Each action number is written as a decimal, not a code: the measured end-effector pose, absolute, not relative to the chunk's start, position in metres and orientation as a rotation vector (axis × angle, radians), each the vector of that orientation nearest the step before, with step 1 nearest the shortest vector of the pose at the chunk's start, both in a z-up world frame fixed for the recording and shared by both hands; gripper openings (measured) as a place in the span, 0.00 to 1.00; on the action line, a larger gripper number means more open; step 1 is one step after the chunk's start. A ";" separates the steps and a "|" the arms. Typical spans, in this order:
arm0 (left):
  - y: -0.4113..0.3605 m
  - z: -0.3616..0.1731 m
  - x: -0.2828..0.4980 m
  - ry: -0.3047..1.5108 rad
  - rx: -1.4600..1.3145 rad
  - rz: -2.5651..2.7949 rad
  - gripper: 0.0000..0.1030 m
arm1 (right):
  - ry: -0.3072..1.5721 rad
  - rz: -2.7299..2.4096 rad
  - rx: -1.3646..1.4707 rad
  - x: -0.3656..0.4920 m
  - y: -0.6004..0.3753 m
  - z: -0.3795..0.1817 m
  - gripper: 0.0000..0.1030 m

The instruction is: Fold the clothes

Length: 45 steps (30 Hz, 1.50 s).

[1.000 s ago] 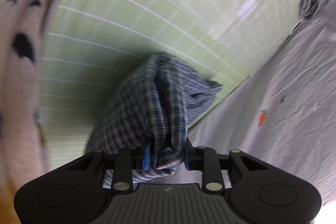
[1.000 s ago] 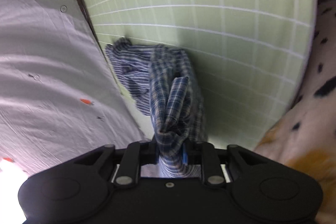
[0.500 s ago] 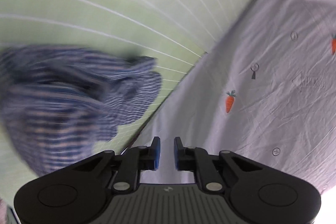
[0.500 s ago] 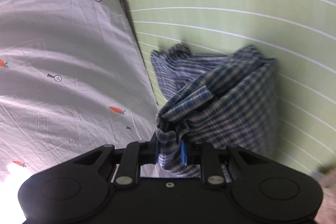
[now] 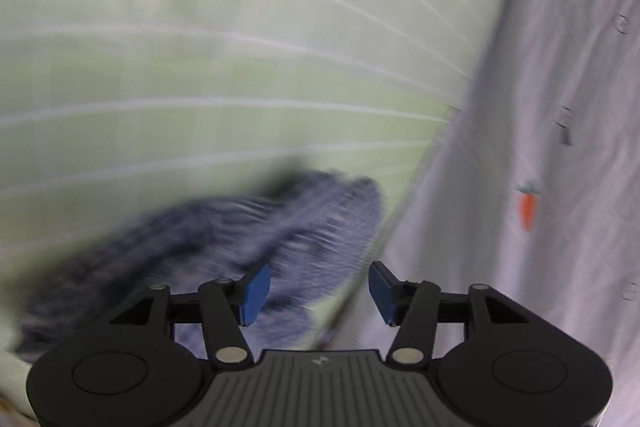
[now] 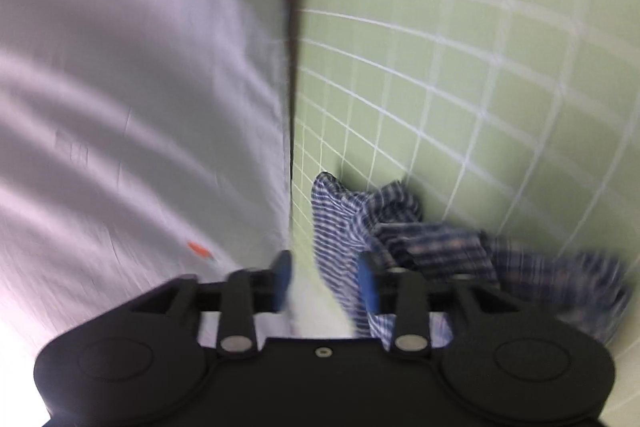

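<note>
Green gridded mat (image 6: pixel 440 67) adjoining a grey carrot-print sheet (image 5: pixel 560 147). Plaid shirt (image 6: pixel 420 239) lies crumpled on the mat. Left gripper (image 5: pixel 318 289) and right gripper (image 6: pixel 324 281) gape wide, holding nothing.

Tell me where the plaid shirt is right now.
The plaid shirt lies crumpled on the green grid mat, near the mat's edge by the carrot-print sheet, just beyond both open grippers.

Right gripper (image 6: pixel 324 281) gapes above crumpled plaid shirt (image 6: pixel 432 247).
</note>
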<state>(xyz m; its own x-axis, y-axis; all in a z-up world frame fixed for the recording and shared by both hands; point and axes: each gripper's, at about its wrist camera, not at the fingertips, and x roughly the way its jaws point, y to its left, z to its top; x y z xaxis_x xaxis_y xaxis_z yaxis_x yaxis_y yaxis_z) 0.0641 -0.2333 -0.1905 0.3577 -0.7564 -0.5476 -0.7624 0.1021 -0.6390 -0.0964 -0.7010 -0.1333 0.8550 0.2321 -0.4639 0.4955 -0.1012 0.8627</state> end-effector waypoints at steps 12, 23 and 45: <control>-0.250 -0.188 0.055 1.462 -0.995 -0.223 0.73 | 0.784 -0.153 0.925 -0.088 -0.690 -0.100 0.87; -0.270 -0.184 0.046 1.407 -0.827 -0.404 0.20 | 0.826 -0.007 0.907 -0.077 -0.667 -0.137 0.19; -0.272 -0.095 0.074 1.086 -0.455 -0.596 0.12 | 0.632 0.078 0.717 -0.086 -0.629 -0.070 0.09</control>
<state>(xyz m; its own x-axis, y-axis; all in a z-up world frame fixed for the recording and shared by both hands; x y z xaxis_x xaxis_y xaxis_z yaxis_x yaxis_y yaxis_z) 0.0736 -0.2724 -0.0955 0.3380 -0.6506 -0.6801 0.2240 0.7575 -0.6133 -0.0858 -0.6291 -0.0696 0.8124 0.2760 -0.5137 0.1434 0.7594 0.6347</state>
